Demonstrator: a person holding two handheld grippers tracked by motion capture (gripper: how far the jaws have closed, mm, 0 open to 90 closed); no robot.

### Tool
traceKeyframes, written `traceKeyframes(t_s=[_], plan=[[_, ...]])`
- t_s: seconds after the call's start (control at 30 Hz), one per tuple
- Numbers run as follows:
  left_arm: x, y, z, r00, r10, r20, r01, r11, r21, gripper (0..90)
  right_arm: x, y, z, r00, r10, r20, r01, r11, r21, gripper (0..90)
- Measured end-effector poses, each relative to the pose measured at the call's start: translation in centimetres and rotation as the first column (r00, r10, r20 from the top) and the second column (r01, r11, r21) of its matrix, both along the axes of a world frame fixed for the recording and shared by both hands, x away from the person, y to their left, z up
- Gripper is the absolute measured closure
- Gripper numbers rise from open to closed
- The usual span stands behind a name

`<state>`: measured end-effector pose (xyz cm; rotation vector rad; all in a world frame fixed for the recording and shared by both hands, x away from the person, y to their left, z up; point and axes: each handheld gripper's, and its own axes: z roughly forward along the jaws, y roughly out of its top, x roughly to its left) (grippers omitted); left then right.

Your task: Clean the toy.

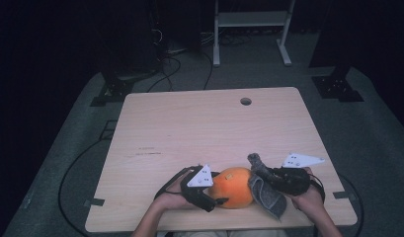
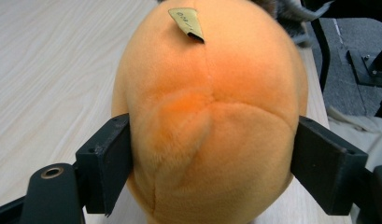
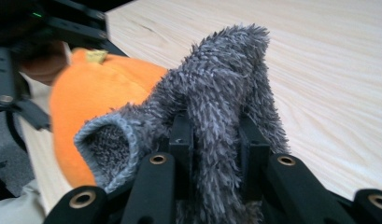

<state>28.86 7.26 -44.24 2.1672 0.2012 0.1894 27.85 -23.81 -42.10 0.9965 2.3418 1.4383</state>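
Observation:
An orange plush ball (image 1: 231,186) with a small yellow tag (image 2: 186,21) lies on the wooden table (image 1: 189,123) near its front edge. My left gripper (image 1: 213,198) comes at it from the left. In the left gripper view its two black pads (image 2: 107,163) press on both sides of the orange plush (image 2: 212,107). To the right of the plush, my right gripper (image 1: 266,176) is shut on a grey fuzzy sock-like cloth (image 1: 266,193). In the right gripper view the grey cloth (image 3: 216,88) stands up between the jaws, with the orange plush (image 3: 86,102) just behind it.
A round cable hole (image 1: 246,101) sits near the table's far edge. A white metal stand (image 1: 251,19) and dark cables (image 1: 175,64) are on the grey floor beyond. The table's front edge lies close under both hands.

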Motion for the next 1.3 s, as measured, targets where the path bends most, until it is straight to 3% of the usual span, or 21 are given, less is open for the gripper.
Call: traceKeyframes(t_s=[0.1,0.2,0.3,0.37,0.47,0.53,0.63,0.7,0.77,0.83,0.9,0.93,0.97,1.03,1.1,1.17,1.23,1.3], plan=[[0.1,0.3,0.0,0.9998,-0.001,-0.018,0.002,0.9996,0.028,19.5,-0.2,0.6,-0.3,1.0000,0.008,-0.003,-0.008,1.0000,0.000,71.2],[0.0,0.2,0.1,0.9998,0.001,-0.020,0.000,0.9994,0.035,19.7,0.1,0.3,-1.1,0.9994,0.004,-0.033,-0.004,1.0000,-0.006,71.0],[0.0,0.3,0.0,0.9998,-0.002,-0.019,0.003,0.9994,0.034,19.7,0.8,-0.4,-2.2,0.9960,-0.026,-0.085,0.021,0.9978,-0.062,71.0],[0.0,0.4,0.0,0.9998,-0.005,-0.021,0.006,0.9994,0.034,19.7,0.6,-0.5,-2.0,0.9967,-0.026,-0.076,0.022,0.9985,-0.051,71.1],[0.0,0.5,-0.1,0.9997,-0.010,-0.024,0.011,0.9994,0.032,19.7,0.1,-0.2,-0.6,0.9993,0.014,-0.034,-0.013,0.9995,0.030,71.1],[0.0,0.6,-0.1,0.9996,-0.021,-0.020,0.022,0.9991,0.035,19.7,0.0,0.1,-0.6,0.9987,0.043,-0.028,-0.042,0.9989,0.023,70.9],[-0.1,0.4,-0.2,0.9995,-0.024,-0.019,0.025,0.9992,0.033,19.6,0.4,-0.1,-1.6,0.9953,0.048,-0.084,-0.046,0.9984,0.032,70.9],[-0.1,0.3,-0.2,0.9997,-0.022,-0.015,0.022,0.9992,0.033,19.6,0.6,-0.3,-1.9,0.9940,0.036,-0.103,-0.035,0.9993,0.010,71.1],[-0.4,0.0,-0.2,0.9997,-0.023,0.012,0.023,0.9993,0.028,19.9,0.7,-0.4,-2.0,0.9925,0.031,-0.119,-0.029,0.9994,0.018,72.0],[-0.8,-0.3,0.1,0.9979,-0.012,0.064,0.011,0.9998,0.017,24.0,0.6,-0.2,-1.7,0.9934,0.030,-0.111,-0.028,0.9993,0.024,73.0],[-1.3,-0.8,0.7,0.9865,0.014,0.163,-0.016,0.9998,0.011,29.3,0.4,0.0,-1.1,0.9972,0.012,-0.074,-0.011,0.9999,0.013,74.1],[-1.3,-1.1,0.9,0.9734,0.024,0.228,-0.029,0.9994,0.020,31.0,0.3,-0.1,-0.8,0.9987,-0.001,-0.051,0.002,0.9998,0.017,74.5],[-1.2,-1.2,0.9,0.9696,0.032,0.243,-0.034,0.9994,0.005,31.3,0.2,-0.4,-0.1,0.9998,-0.015,-0.012,0.015,0.9992,0.036,74.6],[-0.8,-1.4,0.7,0.9711,0.038,0.236,-0.041,0.9992,0.006,30.3,0.2,-0.7,0.4,0.9989,-0.039,0.026,0.037,0.9976,0.058,74.5],[-0.6,-1.8,-0.1,0.9736,0.023,0.227,-0.039,0.9968,0.070,28.5,0.6,-0.9,0.0,0.9989,-0.047,0.000,0.047,0.9969,0.063,74.1],[-0.9,-1.9,-0.5,0.9769,0.007,0.213,-0.018,0.9985,0.052,27.4,1.2,-0.7,-1.3,0.9977,-0.053,-0.042,0.053,0.9986,0.005,73.9],[-1.0,-2.1,-0.2,0.9732,0.001,0.230,-0.018,0.9975,0.069,27.1,1.3,-1.0,-1.1,0.9973,-0.055,-0.049,0.056,0.9978,0.034,74.0],[-1.2,-2.2,-0.1,0.9707,-0.003,0.240,-0.017,0.9966,0.080,27.1,0.8,-0.8,-0.3,0.9987,-0.050,-0.013,0.050,0.9979,0.040,74.2]])
